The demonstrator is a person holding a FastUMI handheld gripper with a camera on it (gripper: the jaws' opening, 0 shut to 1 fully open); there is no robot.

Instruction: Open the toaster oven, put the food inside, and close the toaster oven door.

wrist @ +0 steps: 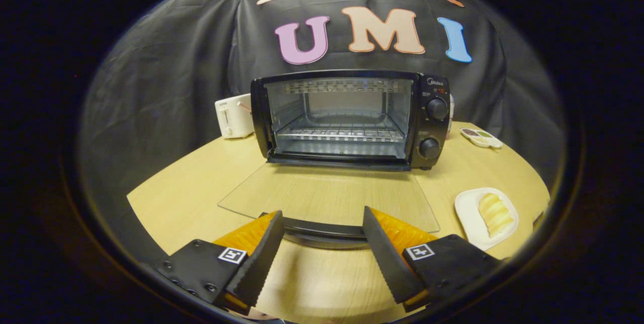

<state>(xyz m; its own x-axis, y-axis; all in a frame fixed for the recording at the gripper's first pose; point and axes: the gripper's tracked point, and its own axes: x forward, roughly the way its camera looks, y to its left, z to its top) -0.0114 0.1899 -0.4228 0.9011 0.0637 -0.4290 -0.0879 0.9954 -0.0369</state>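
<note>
Pale wooden bench [201, 183]: black toaster oven [352, 118], glass door [327, 195] folded flat, wire rack bare. Sliced pale food on a white plate [470, 213] is set right of the door. Gripper [322, 231] fingers are spread, ungrasping, astride the door handle [322, 228]. Opening is judged done; loading and closing are left.

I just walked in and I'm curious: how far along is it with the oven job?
About a third. Done: the toaster oven stands open, its glass door folded flat on the table. In hand: nothing; the gripper is open, its fingers astride the door handle without pressing it. Left: the food sits on its white plate beside the door, then closing.
</note>
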